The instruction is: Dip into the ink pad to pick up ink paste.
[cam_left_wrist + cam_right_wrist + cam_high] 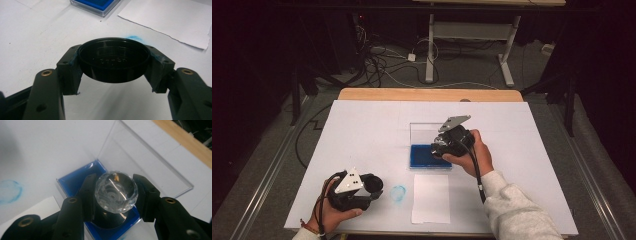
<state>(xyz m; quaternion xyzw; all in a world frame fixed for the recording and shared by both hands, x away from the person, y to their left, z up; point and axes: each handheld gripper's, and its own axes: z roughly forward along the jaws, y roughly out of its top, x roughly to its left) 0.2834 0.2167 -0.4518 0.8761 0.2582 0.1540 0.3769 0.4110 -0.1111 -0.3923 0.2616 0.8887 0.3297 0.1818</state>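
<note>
Here the right gripper (pixel 116 195) pinches a clear-knobbed stamp (pixel 116 192) over the blue ink pad (pixel 72 182), seemingly to ink it, while the left gripper (pixel 113 65) clamps its black round cap (pixel 113 60) aside.

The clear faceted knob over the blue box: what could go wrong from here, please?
1. The clear faceted knob is smooth and rounded, so it may slip from the right hand-held gripper and fall.
2. It may strike the upright clear lid of the blue box.
3. The black round cap in the left hand-held gripper is held only by its edges and could tilt out.
</note>
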